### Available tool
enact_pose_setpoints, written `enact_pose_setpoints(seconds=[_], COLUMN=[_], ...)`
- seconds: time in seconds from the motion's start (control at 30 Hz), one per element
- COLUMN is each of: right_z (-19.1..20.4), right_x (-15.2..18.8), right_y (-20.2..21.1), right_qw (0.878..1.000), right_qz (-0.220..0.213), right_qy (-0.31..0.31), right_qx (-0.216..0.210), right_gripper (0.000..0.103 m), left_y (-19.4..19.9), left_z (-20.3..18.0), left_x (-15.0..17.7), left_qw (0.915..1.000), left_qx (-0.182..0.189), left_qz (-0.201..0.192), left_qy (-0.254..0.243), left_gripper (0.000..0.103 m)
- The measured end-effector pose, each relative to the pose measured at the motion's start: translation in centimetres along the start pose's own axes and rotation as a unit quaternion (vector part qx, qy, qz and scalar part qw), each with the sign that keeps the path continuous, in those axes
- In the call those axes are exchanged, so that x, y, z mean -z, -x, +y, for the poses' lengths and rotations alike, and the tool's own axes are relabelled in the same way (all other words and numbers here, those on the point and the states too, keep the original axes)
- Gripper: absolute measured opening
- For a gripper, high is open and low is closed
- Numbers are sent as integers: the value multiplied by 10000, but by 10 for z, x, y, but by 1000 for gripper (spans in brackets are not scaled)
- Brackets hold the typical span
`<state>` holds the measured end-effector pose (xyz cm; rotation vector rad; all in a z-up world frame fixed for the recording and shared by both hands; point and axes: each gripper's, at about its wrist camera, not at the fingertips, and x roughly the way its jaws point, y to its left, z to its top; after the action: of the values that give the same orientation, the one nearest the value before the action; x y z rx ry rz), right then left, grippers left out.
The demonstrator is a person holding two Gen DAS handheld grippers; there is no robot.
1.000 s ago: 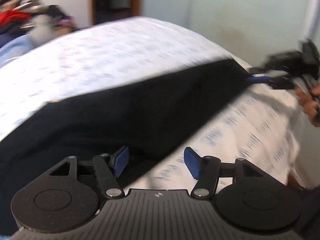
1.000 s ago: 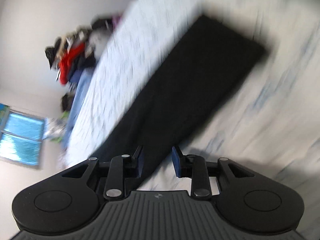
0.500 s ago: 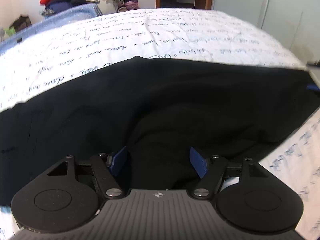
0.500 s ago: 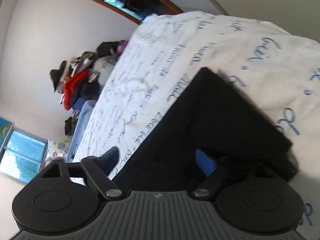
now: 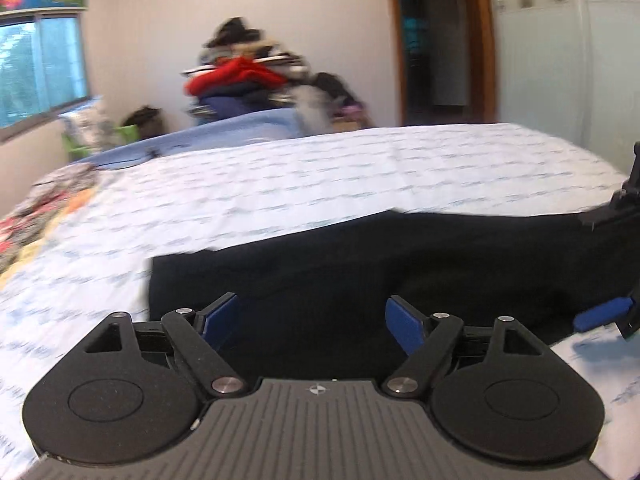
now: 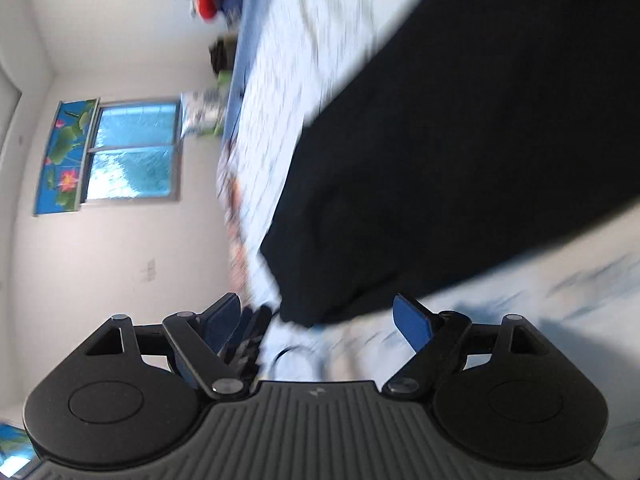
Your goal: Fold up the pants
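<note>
Black pants (image 5: pixel 400 264) lie flat in a long band on the white bed sheet with blue script (image 5: pixel 280 184). My left gripper (image 5: pixel 311 300) hovers at their near edge, close to the left end. Its jaws are opening and the pads touch nothing, with the black cloth lying below and between them. At the right edge of this view a blue finger (image 5: pixel 600 316) of the other gripper sits by the pants' right end. In the rolled, blurred right wrist view the pants (image 6: pixel 460 160) fill the upper right. My right gripper (image 6: pixel 316 300) is opening, and a pants corner lies just ahead between its pads, untouched.
A heap of clothes with a red garment (image 5: pixel 240 76) stands behind the bed, beside a blue blanket (image 5: pixel 208 140). A patterned quilt (image 5: pixel 32 208) lies at the bed's left. A window (image 5: pixel 40 68) is on the left wall, and a doorway (image 5: pixel 436 40) and white wardrobe doors (image 5: pixel 560 60) at the back right.
The right gripper let go of the pants' edge and its jaws spread wide. The left jaws widened too. Both views swung, and the pants now lie flat on the bed.
</note>
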<state>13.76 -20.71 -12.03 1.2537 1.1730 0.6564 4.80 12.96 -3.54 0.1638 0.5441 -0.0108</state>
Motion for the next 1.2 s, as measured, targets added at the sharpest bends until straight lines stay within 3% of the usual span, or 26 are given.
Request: enact_pose_setpoints(seconds=[0.1, 0.17, 0.23, 0.37, 0.4, 0.43, 0.47, 0.5, 0.57, 0.63, 0.7, 0.77, 0.83, 0.97, 1.1, 1.2], right_z=[0, 3, 5, 16, 21, 27, 32, 36, 33, 22, 13, 11, 8, 6, 15, 17], right_x=[-1, -5, -1, 7, 13, 15, 15, 14, 9, 4, 5, 7, 6, 4, 11, 14], right_y=[-35, -47, -53, -56, -55, -55, -53, -53, -50, -51, -56, -57, -56, -65, -70, -80], right_qw=[9987, 9984, 9981, 9984, 9988, 9988, 9989, 9988, 9982, 9970, 9952, 9950, 9945, 9930, 9933, 9907], right_qz=[216, 112, 128, 238, 338, 374, 304, 171, -138, -208, -186, -281, -461, -684, -949, -886], right_qy=[-267, -273, -314, -265, -183, -57, 83, 201, 157, -147, -367, -301, -434, -538, -224, -62], right_qx=[389, 476, 522, 428, 319, 297, 344, 421, 568, 735, 889, 913, 830, 796, 626, 1027], right_gripper=[85, 85, 85, 85, 85, 85, 85, 85, 87, 87, 87, 87, 87, 89, 86, 66], left_y=[4, 8, 19, 64, 76, 84, 87, 84, 60, 21, -12, -41, -67, -96, -107, -106], left_z=[46, 88, 136, 225, 242, 255, 262, 262, 245, 217, 195, 178, 173, 187, 196, 190], left_x=[1, -2, -9, -21, -22, -22, -24, -25, -27, -21, -8, 2, 14, 20, 17, 15], left_qw=[9965, 9864, 9677, 9191, 9054, 8972, 8962, 9005, 9181, 9337, 9320, 9247, 9142, 8978, 8967, 9076], left_qx=[-446, -904, -1382, -1862, -1882, -1801, -1701, -1620, -1481, -900, -258, 334, 481, 677, 782, 760], left_qz=[46, 33, -60, -655, -841, -941, -975, -955, -595, -8, 580, 945, 1269, 1499, 1634, 1751], left_qy=[707, 1374, 2105, 3411, 3710, 3921, 3980, 3920, 3627, 3466, 3569, 3674, 3820, 4086, 4038, 3738], left_gripper=[83, 83, 83, 84, 94, 103, 103, 103, 102, 99, 96, 96, 93, 93, 91, 90])
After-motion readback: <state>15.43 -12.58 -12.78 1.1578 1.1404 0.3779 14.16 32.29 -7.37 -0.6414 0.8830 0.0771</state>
